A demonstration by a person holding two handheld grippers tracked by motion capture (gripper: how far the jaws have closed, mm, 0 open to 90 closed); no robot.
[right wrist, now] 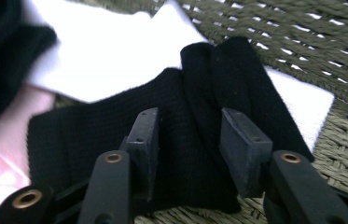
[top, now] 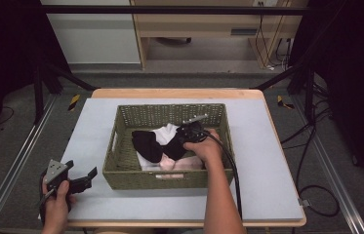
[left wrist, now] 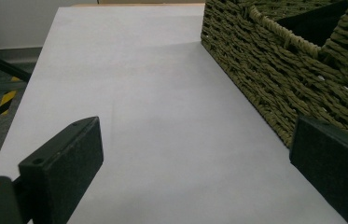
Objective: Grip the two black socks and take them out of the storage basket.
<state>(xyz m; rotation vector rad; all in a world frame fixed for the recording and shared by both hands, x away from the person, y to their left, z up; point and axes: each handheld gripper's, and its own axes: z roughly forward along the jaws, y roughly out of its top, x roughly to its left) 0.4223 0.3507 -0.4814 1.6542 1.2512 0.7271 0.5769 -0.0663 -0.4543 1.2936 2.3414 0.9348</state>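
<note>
I am looking down on the table (top: pixel 267 161), where the woven basket (top: pixel 126 174) is sitting mid-frame with black, white and pink cloths lying inside it. My right gripper (right wrist: pixel 188 140) is reaching into the basket, its fingers (right wrist: pixel 244 144) part-spread on either side of a fold of the black cloth (right wrist: pixel 115 121). My left gripper (left wrist: pixel 195 175) is hovering at lower left of the high view, fingers (left wrist: pixel 66 161) spread wide over bare table just beside the basket's wall.

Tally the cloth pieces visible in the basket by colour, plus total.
Black: 2, one at the left, one between the right gripper jaws
White: 1
Pink: 1
Total: 4 visible in the basket; overlaps may hide more.
</note>
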